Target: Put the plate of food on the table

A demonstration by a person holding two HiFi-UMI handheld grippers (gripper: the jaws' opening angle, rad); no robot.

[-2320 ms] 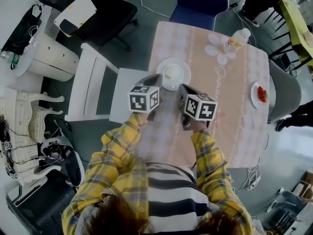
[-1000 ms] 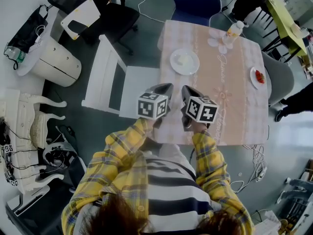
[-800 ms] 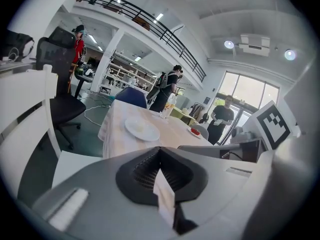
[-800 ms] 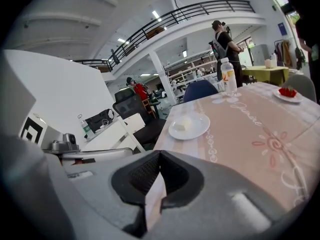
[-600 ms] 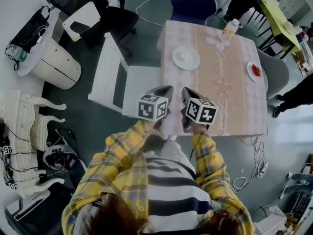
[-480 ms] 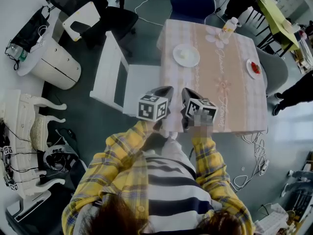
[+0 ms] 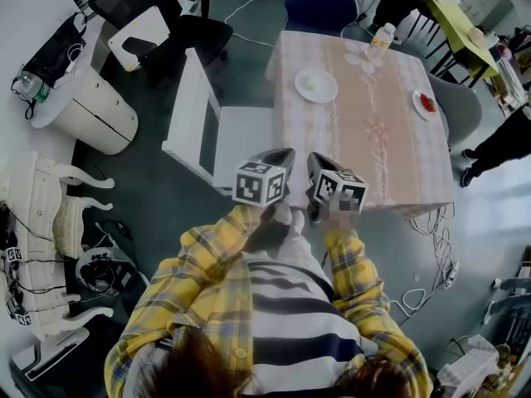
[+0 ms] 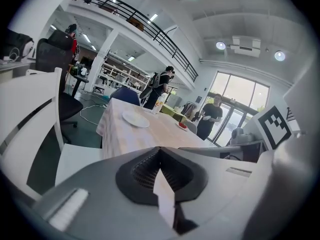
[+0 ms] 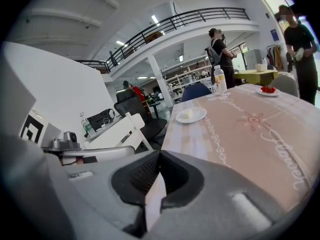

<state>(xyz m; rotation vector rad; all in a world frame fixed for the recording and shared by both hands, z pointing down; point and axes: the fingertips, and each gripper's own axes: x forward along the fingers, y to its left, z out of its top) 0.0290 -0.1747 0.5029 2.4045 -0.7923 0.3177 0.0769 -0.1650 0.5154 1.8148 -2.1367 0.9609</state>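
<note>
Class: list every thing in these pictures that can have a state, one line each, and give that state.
Left hand-held gripper: shut, empty.
Right hand-held gripper: shut, empty.
Plate of food: set on the table, no gripper on it.
Second plate: near the table's right edge, holds red food.
Bottle: upright on the table.
White chair: unoccupied.

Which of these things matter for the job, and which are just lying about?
Job: plate of pale food, table, left gripper and right gripper, both shut, empty.
Lying about: bottle, plate of red food, white chair, blue chair, black office chair.
</note>
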